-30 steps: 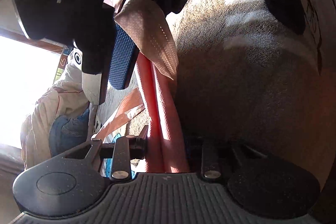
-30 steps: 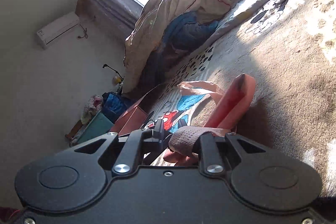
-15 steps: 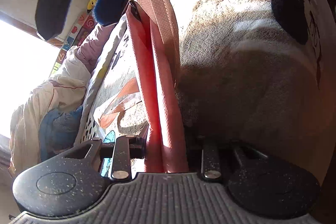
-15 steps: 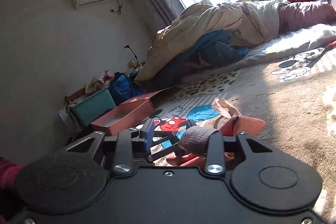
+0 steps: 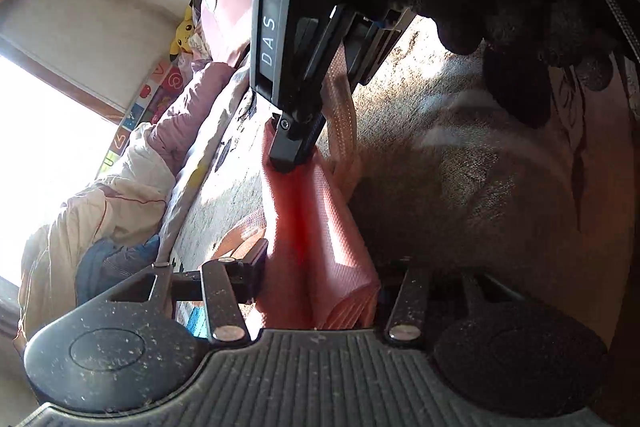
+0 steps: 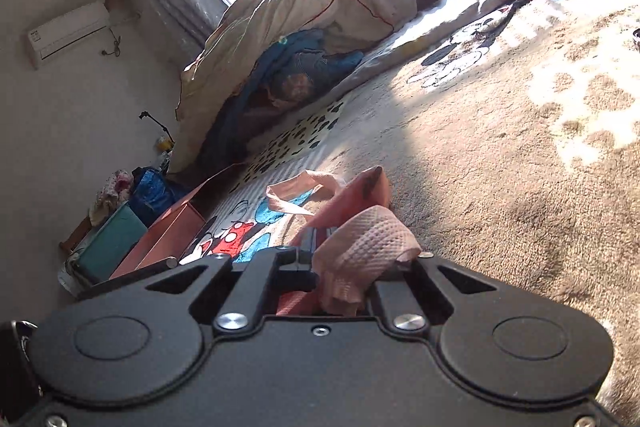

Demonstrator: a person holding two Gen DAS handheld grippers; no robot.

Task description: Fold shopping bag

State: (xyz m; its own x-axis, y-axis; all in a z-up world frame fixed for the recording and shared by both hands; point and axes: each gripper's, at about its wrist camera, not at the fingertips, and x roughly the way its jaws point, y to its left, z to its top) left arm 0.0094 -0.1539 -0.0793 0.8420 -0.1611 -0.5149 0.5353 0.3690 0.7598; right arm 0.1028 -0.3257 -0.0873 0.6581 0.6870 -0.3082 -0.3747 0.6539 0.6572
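The salmon-pink shopping bag (image 5: pixel 316 247) is gathered into a long narrow bundle lying on the bed blanket (image 5: pixel 460 195). My left gripper (image 5: pixel 318 281) is shut on its near end. At the far end, my right gripper (image 5: pixel 294 151) comes down from above in a dark-gloved hand (image 5: pixel 516 75) and pinches the bundle. A woven handle strap (image 5: pixel 342 115) hangs beside that gripper. In the right wrist view, the strap (image 6: pixel 368 243) bunches up between the fingers of my right gripper (image 6: pixel 340 279), with the bag (image 6: pixel 366 189) just beyond. The second handle (image 6: pixel 298 189) lies loose on the blanket.
The fleece blanket (image 6: pixel 500 155) with cartoon-mouse prints covers the bed. A heaped quilt (image 6: pixel 288 11) and a blue garment (image 6: pixel 304 63) lie along the window side. Beside the bed stand a pink open box (image 6: pixel 168 235) and a green box (image 6: pixel 112 243). A yellow plush toy (image 5: pixel 182 35) sits by the wall.
My right gripper has swung down again onto the bag's far end and now fills the top of the left wrist view. The bundle in my left gripper looks thicker.
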